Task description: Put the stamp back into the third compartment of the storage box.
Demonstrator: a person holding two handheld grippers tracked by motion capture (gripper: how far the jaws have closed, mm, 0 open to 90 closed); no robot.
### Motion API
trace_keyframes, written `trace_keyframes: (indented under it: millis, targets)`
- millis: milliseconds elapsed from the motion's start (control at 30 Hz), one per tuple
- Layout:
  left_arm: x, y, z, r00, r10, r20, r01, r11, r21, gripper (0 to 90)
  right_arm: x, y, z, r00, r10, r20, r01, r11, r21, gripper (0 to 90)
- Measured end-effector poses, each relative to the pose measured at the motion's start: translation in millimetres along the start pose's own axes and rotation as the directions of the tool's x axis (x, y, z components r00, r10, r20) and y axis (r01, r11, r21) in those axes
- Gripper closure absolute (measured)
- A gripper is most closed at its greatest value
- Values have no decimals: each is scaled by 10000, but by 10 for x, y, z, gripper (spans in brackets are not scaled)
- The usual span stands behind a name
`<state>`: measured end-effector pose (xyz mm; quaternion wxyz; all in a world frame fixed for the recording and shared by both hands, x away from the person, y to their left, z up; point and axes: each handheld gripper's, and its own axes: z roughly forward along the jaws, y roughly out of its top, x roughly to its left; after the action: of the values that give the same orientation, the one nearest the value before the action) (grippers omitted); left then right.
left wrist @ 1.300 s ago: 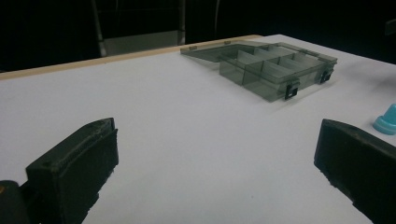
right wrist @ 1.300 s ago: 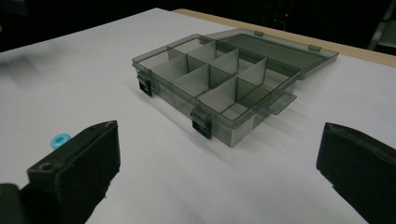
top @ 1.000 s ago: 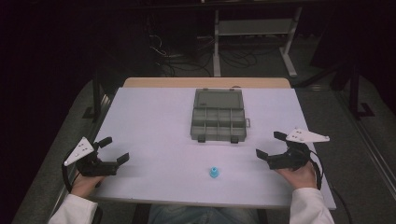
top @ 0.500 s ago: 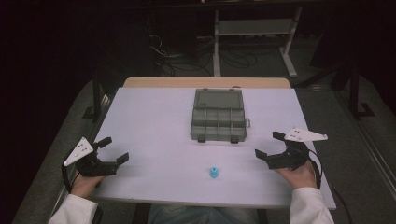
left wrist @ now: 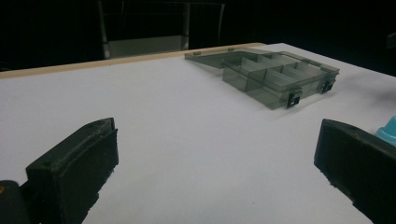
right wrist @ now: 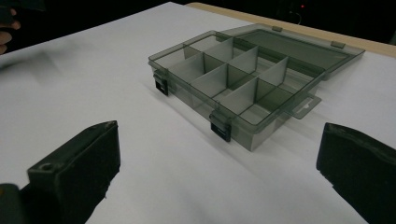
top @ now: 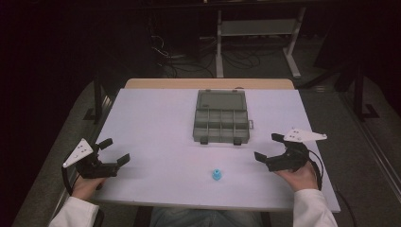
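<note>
- The small light-blue plastic piece (top: 217, 174) stands on the white table (top: 156, 123), near the front edge, between the two grippers and in front of the open grey transparent plastic organiser box (top: 221, 117).
- The left gripper (top: 115, 152) rests at the front left of the table with its jaws wide apart and nothing between them.
- The right gripper (top: 270, 146) is at the front right, also wide open and empty; it points toward the box.
- I judge the blue piece to be very light and rigid, with a smooth surface, so it can slip or tip over if it is pushed from one side only.
- The best hold is probably across its wider lower part, with both jaws closing evenly and gently.
- The box looks stiff but light; it may slide on the table if something knocks against it.
- In the left gripper view the blue piece (left wrist: 386, 135) is mostly hidden behind one jaw, so its exact shape is hard to make out.
- The compartments (right wrist: 224, 77) look empty, but the dark plastic makes this uncertain.
</note>
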<state>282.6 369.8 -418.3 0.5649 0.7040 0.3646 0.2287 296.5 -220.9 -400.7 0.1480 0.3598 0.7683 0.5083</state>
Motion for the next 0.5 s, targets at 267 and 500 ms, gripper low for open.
trace_keyframes:
  millis: [267, 500]
  targets:
    - [-4, 1, -5, 9999, 108, -14, -107, 9999, 96, 0, 64, 85, 119, 9991, -298, -288, 306, 9991, 308, 0]
    - [-14, -2, 0, 9999, 119, -26, -119, 9999, 111, 0, 90, 116, 187, 9981, -389, -477, 415, 9976, 552, 0]
